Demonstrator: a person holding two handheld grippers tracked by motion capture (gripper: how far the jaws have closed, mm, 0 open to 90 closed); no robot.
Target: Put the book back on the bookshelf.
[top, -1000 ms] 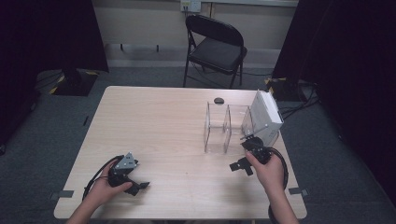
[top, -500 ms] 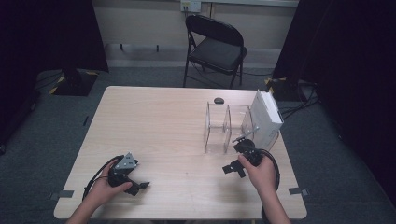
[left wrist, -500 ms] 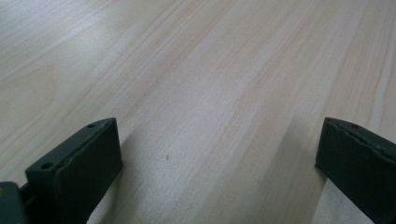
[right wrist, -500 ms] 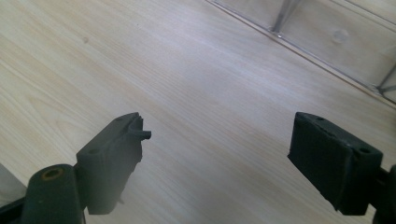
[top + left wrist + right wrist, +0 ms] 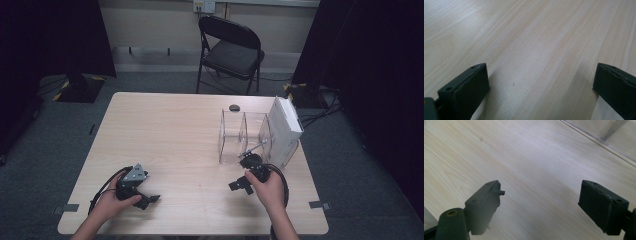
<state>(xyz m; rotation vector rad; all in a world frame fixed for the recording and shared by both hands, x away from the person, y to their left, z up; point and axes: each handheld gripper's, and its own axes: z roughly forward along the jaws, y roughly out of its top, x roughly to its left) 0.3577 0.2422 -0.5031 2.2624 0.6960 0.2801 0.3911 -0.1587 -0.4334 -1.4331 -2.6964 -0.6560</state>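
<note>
High view: both the left gripper [image 5: 145,199] and right gripper [image 5: 241,184] hover with jaws released — near a clear organizer [image 5: 245,137].

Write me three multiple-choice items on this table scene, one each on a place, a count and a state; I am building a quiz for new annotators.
1. Where does the white rectangular box stand?
A. At the table's left edge
B. Against the right side of the clear plastic divider rack
C. On the black folding chair

2. How many compartments does the clear rack show?
A. Two
B. Five
C. None

3. How do the right gripper's jaws stand?
A. Clamped on the box
C. Shut on nothing
B. Wide apart, nothing between them

Answers: 1 B, the box leans beside the rack at the light wooden table's right side. 2 A, one middle wall splits it in the high view. 3 B, bare wood shows between the jaws in the right gripper view.
</note>
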